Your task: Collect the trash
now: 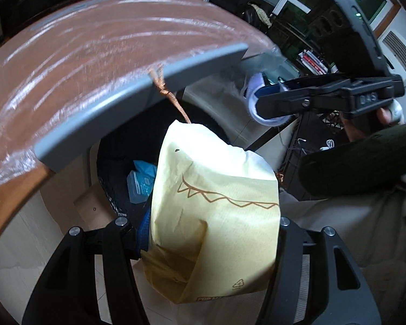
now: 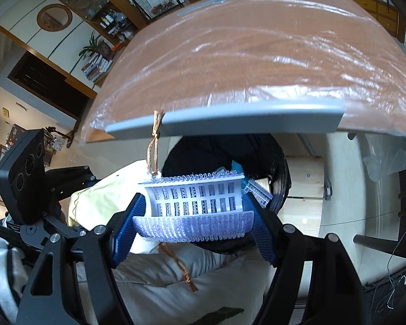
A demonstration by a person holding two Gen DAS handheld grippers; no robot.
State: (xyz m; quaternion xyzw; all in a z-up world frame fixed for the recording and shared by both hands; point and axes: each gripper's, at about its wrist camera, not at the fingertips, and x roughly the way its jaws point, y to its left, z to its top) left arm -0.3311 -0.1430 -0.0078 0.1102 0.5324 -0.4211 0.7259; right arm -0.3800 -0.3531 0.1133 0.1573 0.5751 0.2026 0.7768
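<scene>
Two grippers, each loaded. Left gripper [image 1: 208, 233] is closed on a pale yellow paper bag [image 1: 216, 189], crumpled, printed with a brown zigzag line; a brown cord handle [image 1: 176, 103] runs from the bag's top up to the grey table edge [image 1: 138, 92]. Right gripper [image 2: 193, 216] clamps a white and lilac hair roller [image 2: 195, 205] between its blue pads [image 2: 127, 224], the roller lying crosswise between the fingers. In the left view the same roller shows up and to the right of the bag, well apart from it.

Black trash bin [image 2: 278, 168] sits under the table, just ahead of both grippers and beyond the roller. Inside it: a blue packet [image 1: 140, 184], seen left of the bag, and, in the right view, another bristled lilac piece [image 2: 258, 191] near the bin's right rim. Remaining contents too dark to tell.

Table top [image 2: 243, 54] is brown wood under clear plastic film.
</scene>
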